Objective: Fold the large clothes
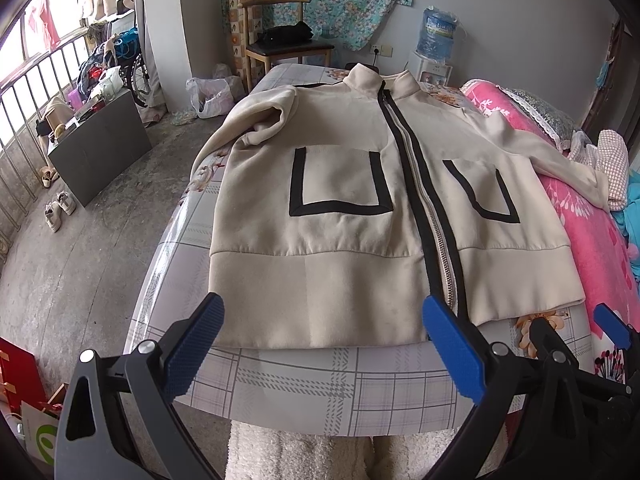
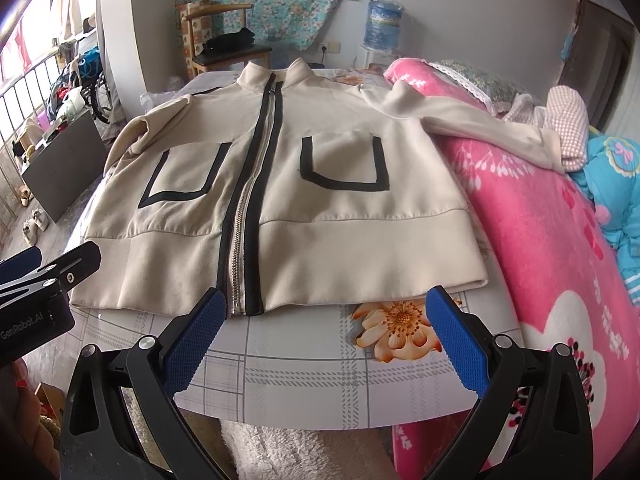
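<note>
A cream zip-up jacket (image 1: 340,208) with black trim and two black-edged pockets lies flat, front up and zipped, on a bed with a plaid floral sheet (image 1: 320,384). It also shows in the right wrist view (image 2: 320,208). Its left sleeve is bent back at the bed's left edge; its right sleeve lies out over a pink blanket (image 2: 560,280). My left gripper (image 1: 324,344) is open and empty just before the hem. My right gripper (image 2: 324,336) is open and empty before the hem's right half, and it shows at the right edge of the left wrist view (image 1: 576,344).
A pink floral blanket (image 1: 580,220) and bedding pile along the bed's right side. A wooden chair (image 1: 280,40) and a water dispenser (image 1: 436,40) stand beyond the bed's far end. A dark box (image 1: 100,148), shoes and a railing are on the floor at left.
</note>
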Tool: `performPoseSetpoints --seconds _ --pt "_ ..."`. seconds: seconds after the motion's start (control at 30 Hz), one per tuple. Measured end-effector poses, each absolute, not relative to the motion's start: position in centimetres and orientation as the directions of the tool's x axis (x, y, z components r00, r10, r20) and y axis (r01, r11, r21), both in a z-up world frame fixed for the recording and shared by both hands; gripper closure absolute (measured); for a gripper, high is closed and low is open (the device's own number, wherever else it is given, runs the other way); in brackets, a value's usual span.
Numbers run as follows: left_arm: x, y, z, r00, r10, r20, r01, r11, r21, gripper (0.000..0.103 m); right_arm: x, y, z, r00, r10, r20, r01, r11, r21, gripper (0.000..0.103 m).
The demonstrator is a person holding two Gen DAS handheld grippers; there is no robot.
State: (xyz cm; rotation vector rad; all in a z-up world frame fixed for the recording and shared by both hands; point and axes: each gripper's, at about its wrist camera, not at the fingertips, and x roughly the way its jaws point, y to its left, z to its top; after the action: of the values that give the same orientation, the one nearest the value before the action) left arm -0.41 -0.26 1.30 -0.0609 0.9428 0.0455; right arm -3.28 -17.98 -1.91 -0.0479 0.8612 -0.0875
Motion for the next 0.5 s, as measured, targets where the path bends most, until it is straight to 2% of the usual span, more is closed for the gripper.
performPoseSetpoints --seconds 0.5 --pt "-0.43 -0.14 1.46 0.589 0.014 -0.808 -0.065 0.997 -0.03 0.006 -3.27 -17.67 -1.82 0.648 -0.093 -0.756 0.057 0.996 -0.073 0.007"
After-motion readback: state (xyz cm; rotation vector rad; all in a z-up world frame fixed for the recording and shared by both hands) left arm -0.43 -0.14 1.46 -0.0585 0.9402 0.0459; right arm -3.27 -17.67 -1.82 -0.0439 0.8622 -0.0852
